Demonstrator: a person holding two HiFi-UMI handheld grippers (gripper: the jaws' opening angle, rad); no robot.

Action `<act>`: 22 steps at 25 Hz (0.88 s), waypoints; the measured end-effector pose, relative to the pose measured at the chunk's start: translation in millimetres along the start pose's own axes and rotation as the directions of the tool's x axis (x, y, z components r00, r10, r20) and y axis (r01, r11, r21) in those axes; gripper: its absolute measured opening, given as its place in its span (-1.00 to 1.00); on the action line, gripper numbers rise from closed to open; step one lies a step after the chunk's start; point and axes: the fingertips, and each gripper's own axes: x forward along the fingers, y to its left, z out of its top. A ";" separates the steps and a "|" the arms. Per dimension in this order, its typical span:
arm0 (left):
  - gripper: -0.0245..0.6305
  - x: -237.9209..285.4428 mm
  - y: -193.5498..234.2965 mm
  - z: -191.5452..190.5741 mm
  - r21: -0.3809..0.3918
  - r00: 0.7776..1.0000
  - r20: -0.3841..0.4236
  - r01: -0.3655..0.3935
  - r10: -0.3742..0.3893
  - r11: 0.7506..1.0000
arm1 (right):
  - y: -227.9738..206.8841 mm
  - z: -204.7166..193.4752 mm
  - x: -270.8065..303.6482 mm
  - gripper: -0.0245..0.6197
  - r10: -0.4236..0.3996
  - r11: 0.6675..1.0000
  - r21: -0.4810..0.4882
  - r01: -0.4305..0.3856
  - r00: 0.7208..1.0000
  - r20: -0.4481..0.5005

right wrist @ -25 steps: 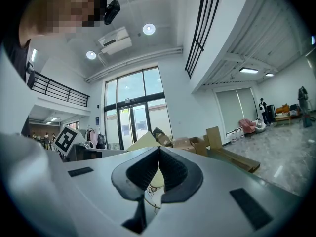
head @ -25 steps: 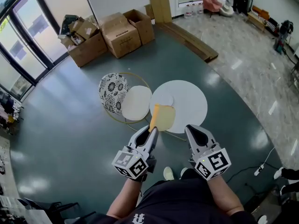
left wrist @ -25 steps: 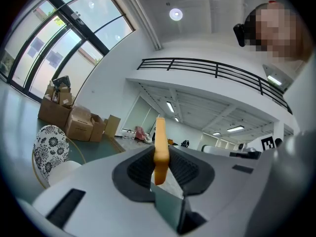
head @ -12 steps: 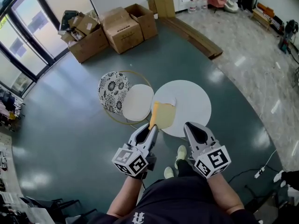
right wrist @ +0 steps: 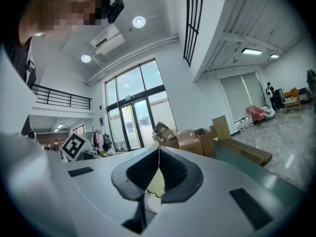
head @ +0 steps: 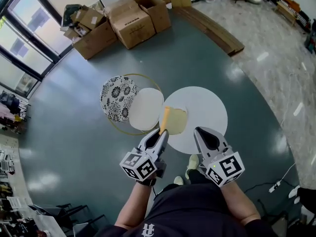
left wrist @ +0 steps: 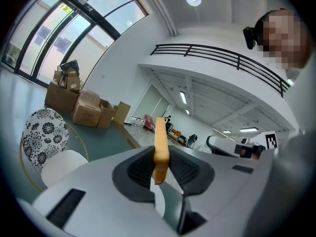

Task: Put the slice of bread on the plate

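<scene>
Our left gripper (head: 162, 135) pinches the bread (head: 174, 121) by one edge over the table's (head: 210, 102) near-left rim; right gripper's (head: 203, 134) clenched, empty. Soft slice could tear loose and hit the floor (head: 69, 137).

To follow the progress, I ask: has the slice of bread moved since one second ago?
Yes. The slice of bread, clamped in the left gripper, has moved forward: more of it now lies over the round white table than before.

cardboard boxes (head: 126, 21): by windows (head: 27, 43) | patterned seat (head: 114, 98): beside white seat (head: 144, 110) | round table (head: 210, 110): alongside
</scene>
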 end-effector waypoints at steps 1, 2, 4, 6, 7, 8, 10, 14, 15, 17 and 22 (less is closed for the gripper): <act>-0.65 9.3 4.8 -1.3 -0.010 1.000 -0.009 -0.007 0.007 1.000 | -7.5 -0.3 5.5 -0.90 0.011 1.000 0.004 -0.011 1.000 -0.006; -0.65 17.8 9.3 -2.8 -0.018 1.000 -0.015 -0.016 0.015 1.000 | -14.7 -0.9 10.2 -0.90 0.020 1.000 0.008 -0.020 1.000 -0.012; -0.65 33.2 19.2 -5.4 -0.037 0.999 -0.020 -0.033 0.032 0.999 | -28.7 -2.8 19.6 -0.90 0.035 0.999 0.018 -0.034 0.999 -0.025; -0.65 47.2 31.7 -10.4 -0.058 0.999 -0.032 -0.045 0.043 0.997 | -40.3 -6.5 30.0 -0.90 0.041 0.999 0.032 -0.040 0.999 -0.034; -0.65 53.0 38.3 -14.9 -0.066 0.998 -0.043 -0.049 0.046 0.997 | -44.0 -9.4 34.6 -0.90 0.044 0.998 0.040 -0.042 0.998 -0.039; -0.65 58.0 45.0 -20.1 -0.071 0.997 -0.055 -0.053 0.049 0.996 | -46.6 -12.6 38.8 -0.90 0.046 0.998 0.046 -0.044 0.998 -0.044; -0.65 68.0 58.9 -30.0 -0.080 0.995 -0.077 -0.063 0.057 0.995 | -51.7 -18.0 47.1 -0.90 0.049 0.997 0.053 -0.047 0.997 -0.055; -0.65 86.3 88.7 -50.2 -0.118 0.992 -0.113 -0.074 0.060 0.990 | -65.1 -28.1 64.4 -0.90 0.032 0.997 0.068 -0.028 0.997 -0.066; -0.65 90.1 95.2 -56.0 -0.134 0.991 -0.120 -0.070 0.054 0.988 | -68.3 -31.0 68.0 -0.90 0.023 0.997 0.070 -0.018 0.997 -0.071; -0.65 98.7 106.4 -66.7 -0.160 0.990 -0.134 -0.060 0.038 0.985 | -74.5 -35.9 74.1 -0.90 0.004 0.997 0.072 0.002 0.996 -0.084; -0.65 121.9 143.0 -91.0 -0.190 0.985 -0.170 -0.041 0.009 0.981 | -89.2 -59.5 92.1 -0.90 -0.036 0.995 0.086 0.046 0.993 -0.114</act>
